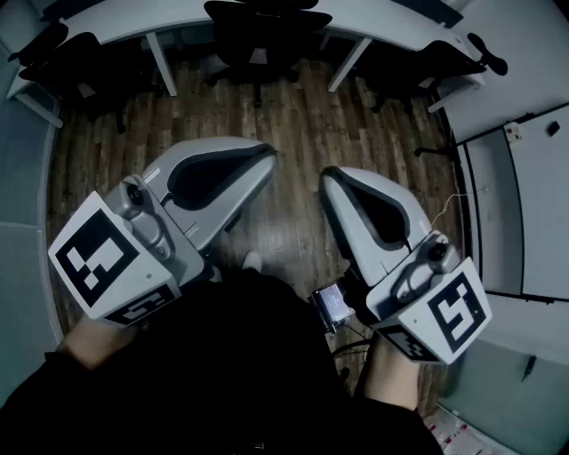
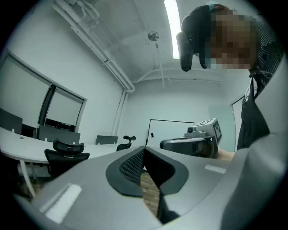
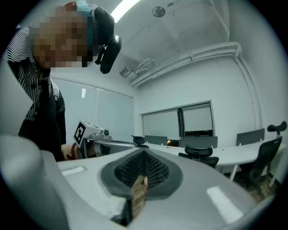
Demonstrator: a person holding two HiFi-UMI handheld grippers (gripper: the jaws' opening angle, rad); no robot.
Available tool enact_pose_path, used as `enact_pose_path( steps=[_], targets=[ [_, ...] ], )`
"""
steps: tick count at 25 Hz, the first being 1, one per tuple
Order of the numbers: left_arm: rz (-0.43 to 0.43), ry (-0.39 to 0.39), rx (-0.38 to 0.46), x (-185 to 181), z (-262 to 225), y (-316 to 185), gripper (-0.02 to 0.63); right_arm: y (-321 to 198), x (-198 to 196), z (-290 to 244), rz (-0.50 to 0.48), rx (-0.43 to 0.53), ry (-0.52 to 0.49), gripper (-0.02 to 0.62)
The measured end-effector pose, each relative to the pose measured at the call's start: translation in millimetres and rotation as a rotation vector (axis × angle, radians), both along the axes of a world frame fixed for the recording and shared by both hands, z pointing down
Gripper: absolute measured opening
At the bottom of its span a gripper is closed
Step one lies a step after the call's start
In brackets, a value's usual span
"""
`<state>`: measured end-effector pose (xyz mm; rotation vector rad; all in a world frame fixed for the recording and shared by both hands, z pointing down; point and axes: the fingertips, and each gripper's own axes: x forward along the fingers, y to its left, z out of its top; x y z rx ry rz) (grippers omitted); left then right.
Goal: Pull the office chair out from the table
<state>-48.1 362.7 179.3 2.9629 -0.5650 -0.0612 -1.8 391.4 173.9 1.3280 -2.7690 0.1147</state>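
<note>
A black office chair [image 1: 260, 35] stands tucked under the curved white table [image 1: 391, 22] at the far middle of the head view. Both grippers are held close to my body, well short of it, pointing level toward the table. My left gripper [image 1: 267, 155] is shut with nothing between its jaws. My right gripper [image 1: 331, 178] is shut too and holds nothing. In the left gripper view a black chair [image 2: 67, 155] sits by the table [image 2: 22, 146], beyond my left gripper [image 2: 145, 150]. In the right gripper view my right gripper [image 3: 143, 152] points past a chair [image 3: 199, 157].
More black chairs stand at the table's left end [image 1: 80, 62] and right end [image 1: 436, 62]. Wooden floor [image 1: 293, 124] lies between me and the table. A white partition [image 1: 524, 204] runs along the right. A small device [image 1: 333, 304] hangs at my waist.
</note>
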Motion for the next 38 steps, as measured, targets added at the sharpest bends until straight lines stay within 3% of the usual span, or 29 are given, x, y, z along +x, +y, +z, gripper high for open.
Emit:
enact_pose_path(
  steps=[12, 17, 22, 29, 38],
  targets=[
    [-0.024, -0.073, 0.016, 0.3, 26.4, -3.7, 0.003, -6.1, -2.4, 19.4, 0.011, -0.022, 0.044, 0.002],
    [-0.051, -0.047, 0.012, -0.4, 34.9, -11.3, 0.002, -12.2, 4.3, 24.3, 0.006, -0.004, -0.007, 0.002],
    [-0.046, -0.082, 0.003, 9.7, 45.6, -10.1, 0.003, -18.8, 17.2, 35.1, -0.031, -0.009, -0.028, 0.002],
    [-0.119, -0.121, -0.007, 29.2, 40.6, -36.9, 0.003, -45.8, 48.8, 36.1, -0.099, -0.033, -0.077, 0.002],
    [-0.275, -0.12, -0.05, -8.1, 47.2, -66.9, 0.003, -67.2, 61.2, 49.9, -0.151, -0.076, -0.09, 0.002]
  ],
)
